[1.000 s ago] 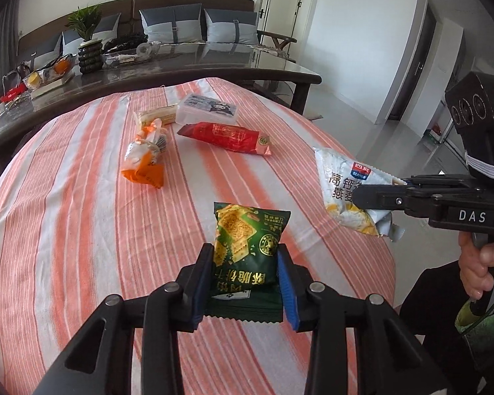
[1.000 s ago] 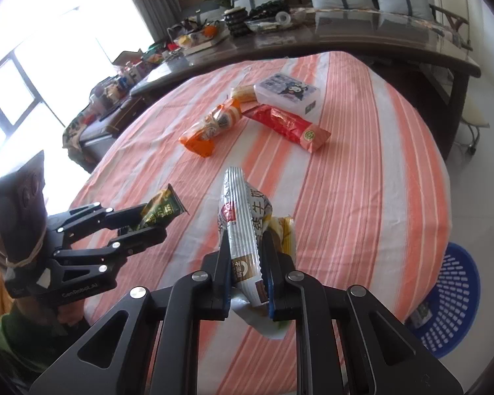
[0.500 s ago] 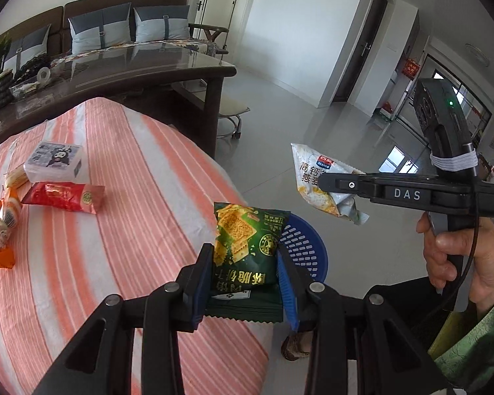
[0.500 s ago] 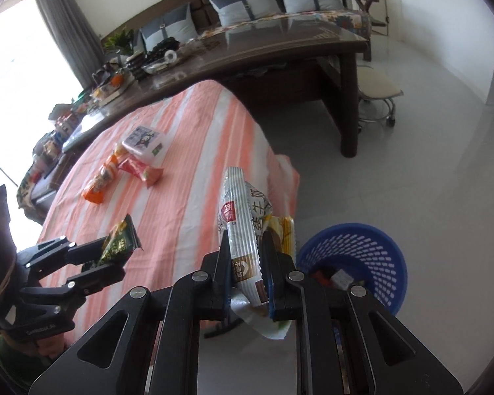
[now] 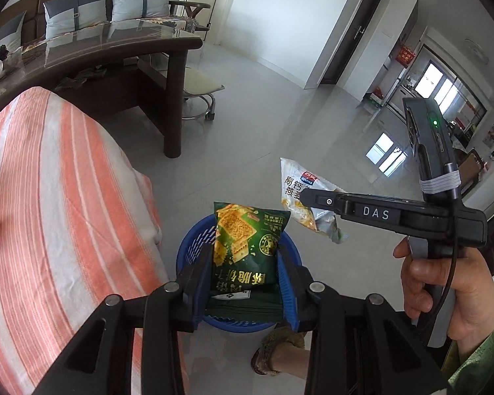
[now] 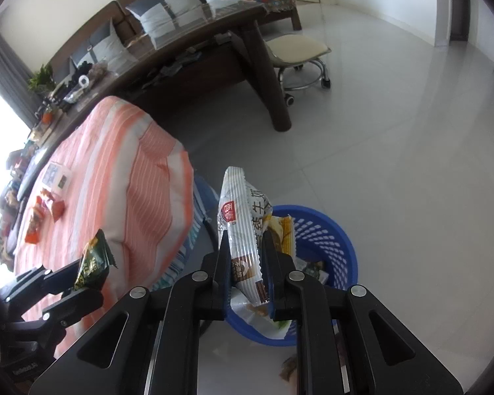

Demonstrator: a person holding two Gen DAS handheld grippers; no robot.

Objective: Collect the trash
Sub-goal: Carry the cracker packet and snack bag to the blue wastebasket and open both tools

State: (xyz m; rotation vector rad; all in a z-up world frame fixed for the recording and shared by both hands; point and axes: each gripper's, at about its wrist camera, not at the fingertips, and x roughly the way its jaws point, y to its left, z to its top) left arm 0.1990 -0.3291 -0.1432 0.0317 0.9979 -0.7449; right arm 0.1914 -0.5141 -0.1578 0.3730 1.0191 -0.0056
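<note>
Green cracker packet (image 5: 247, 247), pinched in my left gripper (image 5: 245, 283), and white wrapper (image 6: 243, 233), clamped in my right gripper (image 6: 247, 279), hang above the blue basket (image 6: 332, 240) below, positioned for dropping.

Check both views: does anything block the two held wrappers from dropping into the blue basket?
Nothing visible does. The green wrapper and white wrapper hang above the open blue basket, which holds only some trash.

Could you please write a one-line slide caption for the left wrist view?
Left claw holds a green cracker packet above the blue basket.
</note>
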